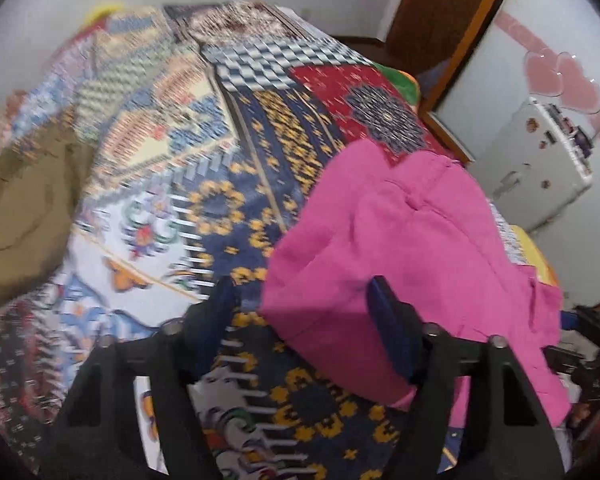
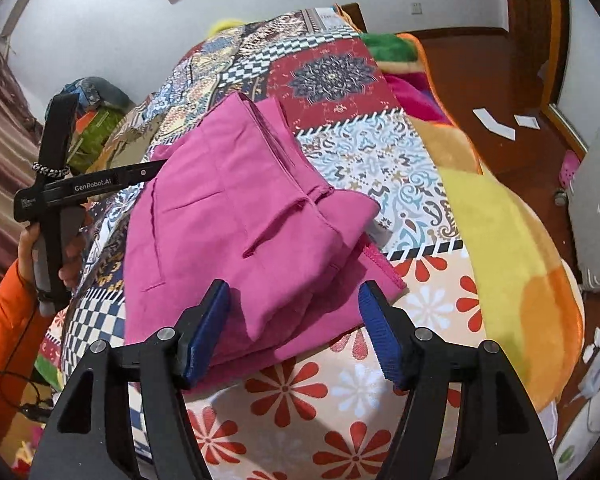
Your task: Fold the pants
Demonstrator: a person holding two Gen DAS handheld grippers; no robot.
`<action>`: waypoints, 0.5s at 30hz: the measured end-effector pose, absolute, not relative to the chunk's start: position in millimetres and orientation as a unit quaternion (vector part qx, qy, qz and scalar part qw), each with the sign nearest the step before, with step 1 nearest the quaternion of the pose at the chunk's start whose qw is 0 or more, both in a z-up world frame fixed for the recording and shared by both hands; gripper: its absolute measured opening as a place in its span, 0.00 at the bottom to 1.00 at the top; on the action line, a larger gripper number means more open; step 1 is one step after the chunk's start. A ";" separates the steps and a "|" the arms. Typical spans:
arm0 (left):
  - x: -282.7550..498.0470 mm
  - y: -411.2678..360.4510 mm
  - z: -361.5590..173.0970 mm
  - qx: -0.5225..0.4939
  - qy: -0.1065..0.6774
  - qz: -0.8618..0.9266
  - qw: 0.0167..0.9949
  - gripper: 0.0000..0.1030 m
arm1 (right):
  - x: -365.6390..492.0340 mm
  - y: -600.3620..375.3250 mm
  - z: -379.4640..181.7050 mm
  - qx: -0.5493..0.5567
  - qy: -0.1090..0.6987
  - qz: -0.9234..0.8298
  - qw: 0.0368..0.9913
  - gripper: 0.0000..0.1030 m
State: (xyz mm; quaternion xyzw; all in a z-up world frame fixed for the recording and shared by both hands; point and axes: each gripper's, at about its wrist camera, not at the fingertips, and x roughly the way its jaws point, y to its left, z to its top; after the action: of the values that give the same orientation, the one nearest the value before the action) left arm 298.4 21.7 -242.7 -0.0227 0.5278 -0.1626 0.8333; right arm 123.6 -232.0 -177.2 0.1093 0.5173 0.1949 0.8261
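Observation:
The pink pants [image 2: 236,216] lie folded in a thick stack on the patchwork bedspread [image 2: 380,152]. In the left wrist view the pants [image 1: 412,240] fill the right half. My left gripper [image 1: 304,300] is open and empty, its right finger over the stack's near edge. My right gripper [image 2: 294,308] is open and empty, its fingers either side of the stack's near corner. The left gripper's body [image 2: 60,184] also shows in the right wrist view, held by a hand in an orange sleeve.
An olive-brown garment [image 1: 24,208] lies at the bed's left. A yellow-orange blanket [image 2: 512,264] hangs over the bed's right edge. A white appliance [image 1: 540,160] stands by the wall. Wooden floor with paper scraps [image 2: 496,124] lies to the right.

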 end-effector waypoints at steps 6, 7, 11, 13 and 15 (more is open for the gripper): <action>308.1 23.1 -249.2 -0.061 0.535 -0.190 0.821 0.44 | 123.5 -230.2 -179.7 0.103 0.518 0.194 0.827 0.63; 308.7 23.7 -249.5 -0.069 0.535 -0.195 0.819 0.37 | 123.6 -229.6 -179.0 0.102 0.517 0.195 0.827 0.63; 302.0 20.9 -241.4 -0.064 0.525 -0.202 0.824 0.20 | 124.9 -230.8 -178.0 0.106 0.516 0.198 0.827 0.55; 294.5 18.5 -234.5 -0.047 0.517 -0.199 0.832 0.15 | 127.1 -230.0 -176.8 0.097 0.515 0.198 0.829 0.51; 286.9 21.4 -229.5 -0.046 0.515 -0.194 0.833 0.13 | 129.2 -227.1 -174.9 0.082 0.513 0.198 0.831 0.49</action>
State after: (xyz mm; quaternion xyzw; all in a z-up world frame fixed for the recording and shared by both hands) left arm 286.9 21.4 -229.5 -0.0460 0.5154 -0.1939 0.8334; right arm 129.2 -227.1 -174.9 0.0823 0.5129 0.1977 0.8313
